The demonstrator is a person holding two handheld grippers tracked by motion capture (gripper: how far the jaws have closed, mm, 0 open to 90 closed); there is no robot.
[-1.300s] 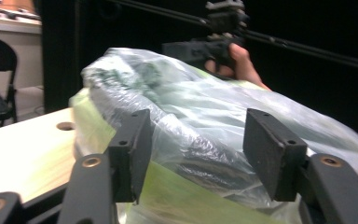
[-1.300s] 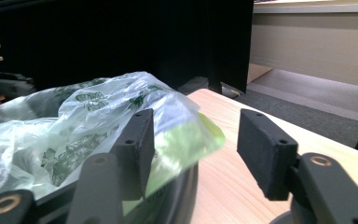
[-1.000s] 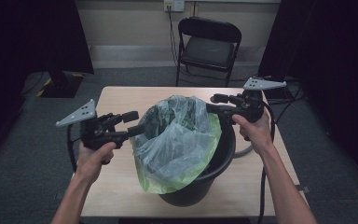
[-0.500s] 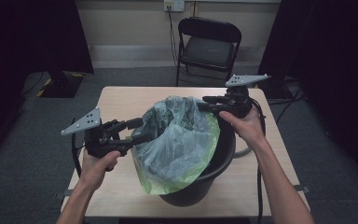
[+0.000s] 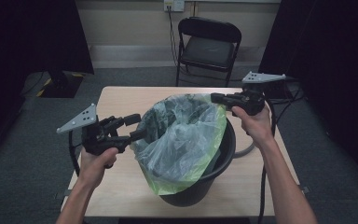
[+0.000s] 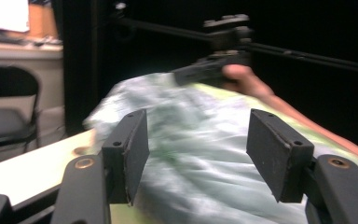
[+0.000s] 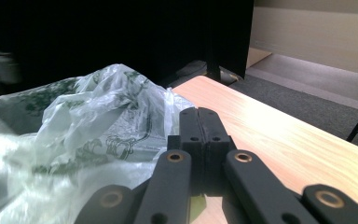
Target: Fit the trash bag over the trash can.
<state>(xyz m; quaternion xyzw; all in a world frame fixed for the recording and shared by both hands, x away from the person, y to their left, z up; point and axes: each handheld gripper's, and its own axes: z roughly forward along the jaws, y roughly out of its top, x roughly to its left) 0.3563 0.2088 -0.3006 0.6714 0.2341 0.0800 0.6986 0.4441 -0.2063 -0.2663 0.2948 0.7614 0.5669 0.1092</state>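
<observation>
Translucent pale-green plastic bag (image 5: 182, 135) sits in the round black plastic bin (image 5: 223, 154) on the light wooden counter (image 5: 121, 100); its mouth is bunched up above the bin rim and slumps over the near side.

Right gripper (image 5: 216, 98): fingers have just been closing and are now clenched pad to pad. In the right gripper view (image 7: 199, 122) the two pads meet flat, the bag film (image 7: 74, 135) lying just to their left and slightly below. A scrap of green shows under the pads, but I can't tell whether film is actually pinched. From the high view the fingertips sit at the bag's far right edge, touching or just beside it.

Left gripper (image 5: 137, 127): fingers released, spread apart. In the left gripper view (image 6: 200, 154) the bag (image 6: 191, 126) lies between and just beyond the two pads, neither pad pressing it. High view puts the lower finger (image 5: 139, 136) right at the bag's left edge, upper finger above the film.

Black folding chair (image 5: 208, 46) stands well beyond both sets of fingers.
</observation>
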